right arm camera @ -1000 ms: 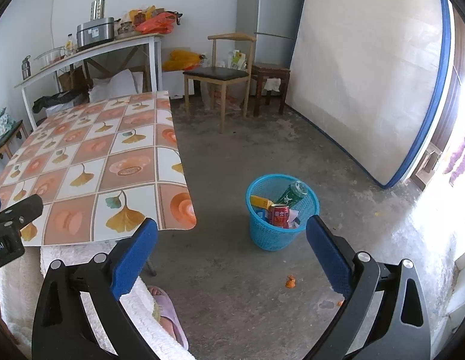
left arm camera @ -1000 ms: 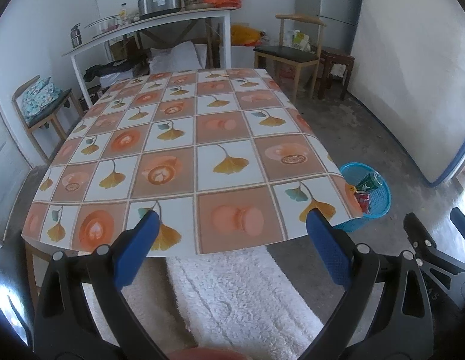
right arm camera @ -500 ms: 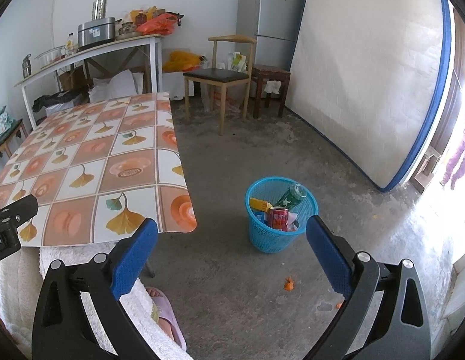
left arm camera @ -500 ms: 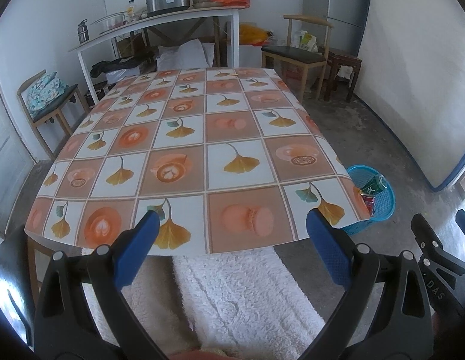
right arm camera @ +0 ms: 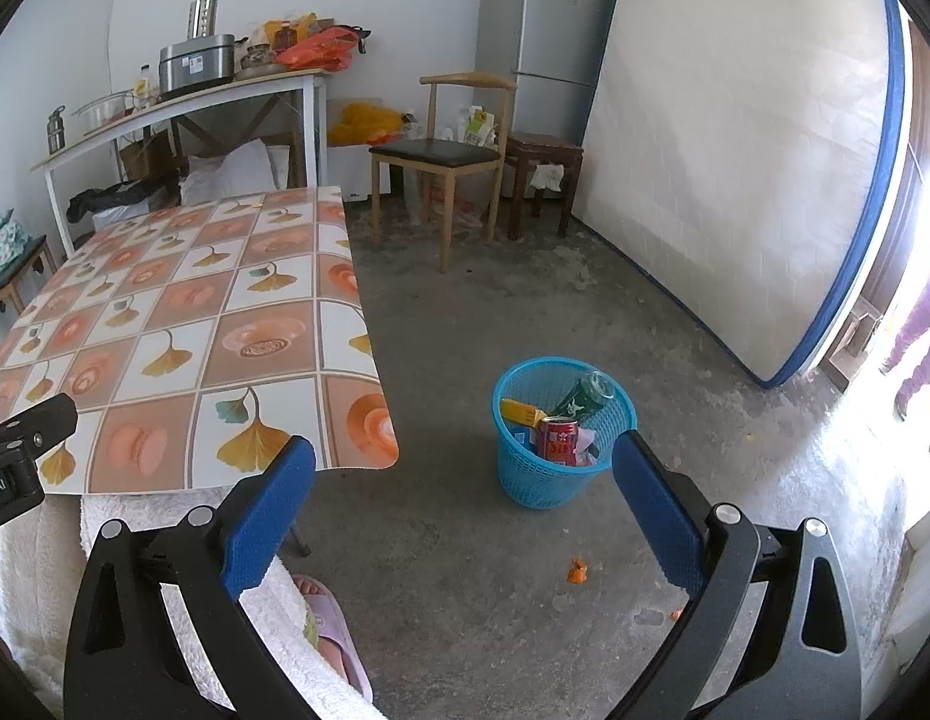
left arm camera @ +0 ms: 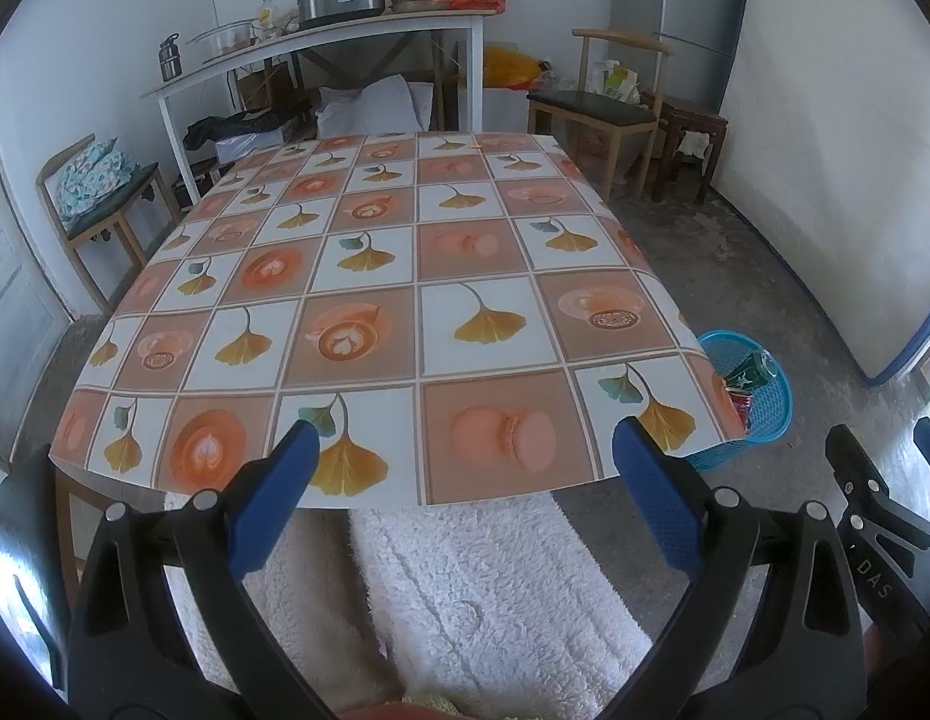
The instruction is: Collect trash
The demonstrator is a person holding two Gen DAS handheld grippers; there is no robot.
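both the left gripper (left arm camera: 465, 480) and right gripper (right arm camera: 464, 501) gape empty, while the blue basket (right arm camera: 528, 477) stands on the floor off the table's (right arm camera: 165, 324) right corner, its green can (right arm camera: 585, 397) leaning mouth-up rightward beside an upright red can (right arm camera: 557, 439).

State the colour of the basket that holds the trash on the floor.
The basket is bright blue, seen best in the right wrist view.
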